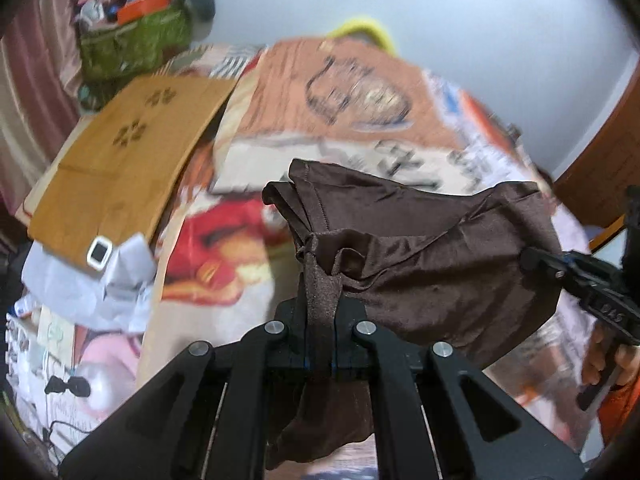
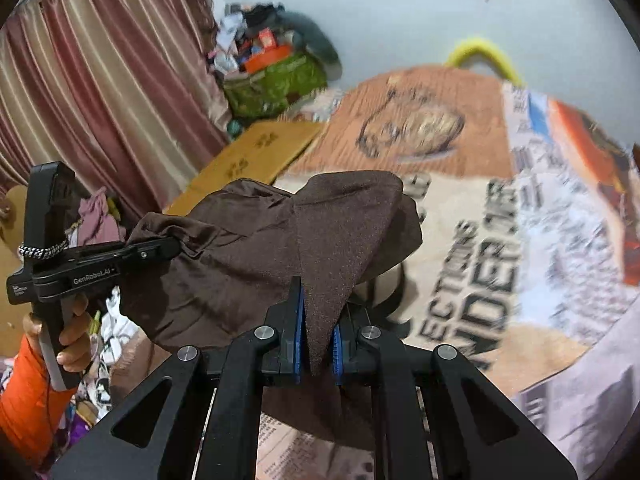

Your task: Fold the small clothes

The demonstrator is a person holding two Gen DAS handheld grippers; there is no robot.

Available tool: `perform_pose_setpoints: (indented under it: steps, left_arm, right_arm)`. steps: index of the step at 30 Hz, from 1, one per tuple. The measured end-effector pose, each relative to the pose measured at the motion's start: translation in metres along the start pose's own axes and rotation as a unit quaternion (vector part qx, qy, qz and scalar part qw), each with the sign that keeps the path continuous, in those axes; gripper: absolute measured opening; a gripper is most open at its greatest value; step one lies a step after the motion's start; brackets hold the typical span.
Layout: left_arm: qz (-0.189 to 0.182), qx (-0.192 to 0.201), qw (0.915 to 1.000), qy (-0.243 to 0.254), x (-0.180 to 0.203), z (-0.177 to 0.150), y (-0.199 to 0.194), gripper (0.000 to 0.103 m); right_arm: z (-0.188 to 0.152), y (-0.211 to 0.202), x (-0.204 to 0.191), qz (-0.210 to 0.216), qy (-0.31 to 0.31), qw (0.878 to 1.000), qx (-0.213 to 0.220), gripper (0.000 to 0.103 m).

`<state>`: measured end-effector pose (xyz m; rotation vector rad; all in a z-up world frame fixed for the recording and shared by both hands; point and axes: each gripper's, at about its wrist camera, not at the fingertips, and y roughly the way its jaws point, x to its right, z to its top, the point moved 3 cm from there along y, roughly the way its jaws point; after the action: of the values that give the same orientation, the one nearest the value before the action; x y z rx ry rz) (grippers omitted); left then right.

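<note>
A small brown garment (image 1: 420, 252) hangs in the air between both grippers, above a table covered in printed sheets (image 1: 360, 92). My left gripper (image 1: 322, 320) is shut on its left edge. My right gripper (image 2: 318, 320) is shut on its right edge, with the cloth (image 2: 248, 256) draping over its fingers. In the left wrist view the right gripper (image 1: 532, 258) pinches the cloth's far right corner. In the right wrist view the left gripper (image 2: 170, 246) pinches the far left corner. The garment sags and wrinkles between them.
A flat cardboard sheet (image 1: 120, 164) lies at the left of the table. A green bag (image 1: 132, 44) full of clutter stands at the back by a pink curtain (image 2: 100, 92). Crumpled paper (image 1: 96, 280) and a small white device (image 1: 100, 253) lie at the left edge.
</note>
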<state>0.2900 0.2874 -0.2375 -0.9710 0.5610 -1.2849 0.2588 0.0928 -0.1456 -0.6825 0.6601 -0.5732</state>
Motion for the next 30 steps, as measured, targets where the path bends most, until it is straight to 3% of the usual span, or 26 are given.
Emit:
perform_pose_setpoints:
  steps: [4, 7, 11, 16, 21, 24, 25, 28, 29, 30]
  left_arm:
    - [0.012, -0.037, 0.9991, -0.016, -0.021, -0.016, 0.035, 0.005]
    - [-0.007, -0.053, 0.9978, -0.04, -0.035, -0.022, 0.05, 0.007]
    - [0.0, -0.056, 0.9972, -0.05, -0.041, -0.024, 0.052, 0.033]
    - [0.016, -0.034, 0.999, -0.025, -0.04, -0.02, 0.037, 0.046]
    - [0.012, -0.013, 0.9997, 0.015, -0.032, -0.012, 0.022, 0.046]
    - [0.01, -0.021, 0.9997, 0.01, -0.034, -0.011, 0.027, 0.046]
    - [0.015, -0.022, 0.9996, 0.009, -0.034, -0.011, 0.029, 0.043]
    - [0.025, -0.031, 0.9992, 0.007, -0.034, -0.012, 0.036, 0.018]
    - [0.023, -0.027, 0.9994, 0.006, -0.033, -0.012, 0.036, 0.011]
    - [0.023, -0.022, 0.9995, 0.008, -0.031, -0.012, 0.035, 0.009]
  right_arm:
    - [-0.01, 0.029, 0.005, -0.01, 0.015, 0.999, -0.032, 0.009]
    - [-0.013, 0.04, 0.015, -0.023, 0.025, 0.998, -0.046, 0.009]
    - [-0.019, 0.042, 0.021, -0.033, 0.023, 0.997, -0.062, 0.012]
    - [-0.022, 0.027, 0.021, -0.043, 0.02, 0.997, -0.055, 0.029]
    - [-0.002, 0.011, 0.017, -0.045, 0.004, 0.999, -0.011, 0.043]
    - [0.011, 0.015, 0.015, -0.048, -0.003, 0.999, 0.001, 0.043]
    - [0.015, 0.02, 0.015, -0.05, -0.006, 0.999, 0.002, 0.043]
    - [0.02, 0.033, 0.014, -0.053, -0.013, 0.999, -0.005, 0.043]
    - [0.021, 0.038, 0.014, -0.052, -0.01, 0.999, -0.007, 0.041]
    - [0.021, 0.04, 0.014, -0.047, -0.007, 0.999, -0.009, 0.032]
